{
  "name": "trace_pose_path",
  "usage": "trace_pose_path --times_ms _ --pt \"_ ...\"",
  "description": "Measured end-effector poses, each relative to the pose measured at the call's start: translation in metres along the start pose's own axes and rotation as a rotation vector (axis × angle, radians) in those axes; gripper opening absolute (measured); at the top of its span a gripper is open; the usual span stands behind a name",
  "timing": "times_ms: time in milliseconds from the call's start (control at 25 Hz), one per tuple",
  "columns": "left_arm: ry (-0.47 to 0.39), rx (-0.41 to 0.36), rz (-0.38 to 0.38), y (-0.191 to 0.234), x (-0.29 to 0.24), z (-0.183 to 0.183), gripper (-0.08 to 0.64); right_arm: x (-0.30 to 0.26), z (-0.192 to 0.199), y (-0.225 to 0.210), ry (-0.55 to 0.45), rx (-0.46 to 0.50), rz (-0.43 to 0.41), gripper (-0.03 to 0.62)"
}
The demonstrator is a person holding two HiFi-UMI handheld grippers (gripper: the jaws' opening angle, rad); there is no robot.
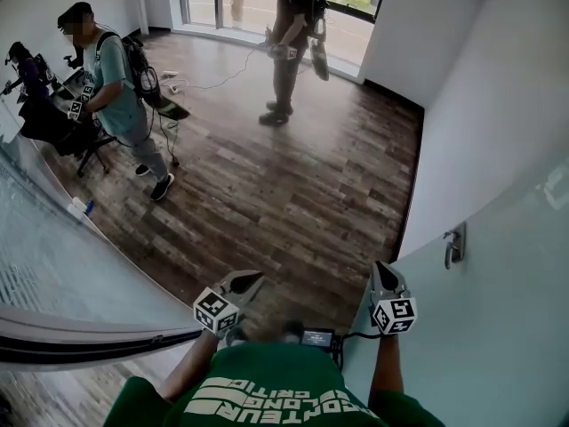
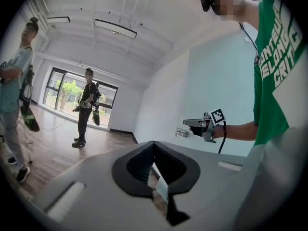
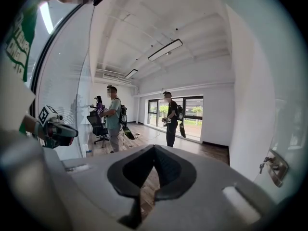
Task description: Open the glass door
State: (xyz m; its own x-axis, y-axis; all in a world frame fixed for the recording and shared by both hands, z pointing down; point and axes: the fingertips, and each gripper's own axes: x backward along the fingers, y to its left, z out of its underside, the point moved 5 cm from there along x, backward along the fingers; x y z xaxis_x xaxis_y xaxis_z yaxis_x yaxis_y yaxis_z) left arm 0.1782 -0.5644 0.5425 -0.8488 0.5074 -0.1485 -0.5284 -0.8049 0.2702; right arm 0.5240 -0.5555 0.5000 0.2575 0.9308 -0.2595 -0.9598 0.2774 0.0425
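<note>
The glass door is the pale frosted panel at the right of the head view, with a metal handle on it. My right gripper is shut and empty, close beside the door's edge, below and left of the handle. My left gripper is also shut and empty, over the wood floor to the left. The left gripper view shows the right gripper pointing at the handle from a short gap. In the right gripper view the handle sits at the lower right and the jaws touch nothing.
A glass wall runs along the left, and a curved grey band crosses in front of it. Three people stand in the room: one with a backpack, one by the window, one at an office chair.
</note>
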Motion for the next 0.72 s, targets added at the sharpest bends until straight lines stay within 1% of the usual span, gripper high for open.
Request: trace_pose_path --times_ms 280,720 --pt "-0.005 0.001 0.000 0.012 0.010 -0.006 0.015 -0.009 -0.006 0.022 0.000 -0.001 -0.022 -0.008" --pt "-0.019 0.002 -0.005 0.025 0.007 -0.011 0.015 -0.018 -0.013 0.033 -0.006 0.027 -0.049 -0.008"
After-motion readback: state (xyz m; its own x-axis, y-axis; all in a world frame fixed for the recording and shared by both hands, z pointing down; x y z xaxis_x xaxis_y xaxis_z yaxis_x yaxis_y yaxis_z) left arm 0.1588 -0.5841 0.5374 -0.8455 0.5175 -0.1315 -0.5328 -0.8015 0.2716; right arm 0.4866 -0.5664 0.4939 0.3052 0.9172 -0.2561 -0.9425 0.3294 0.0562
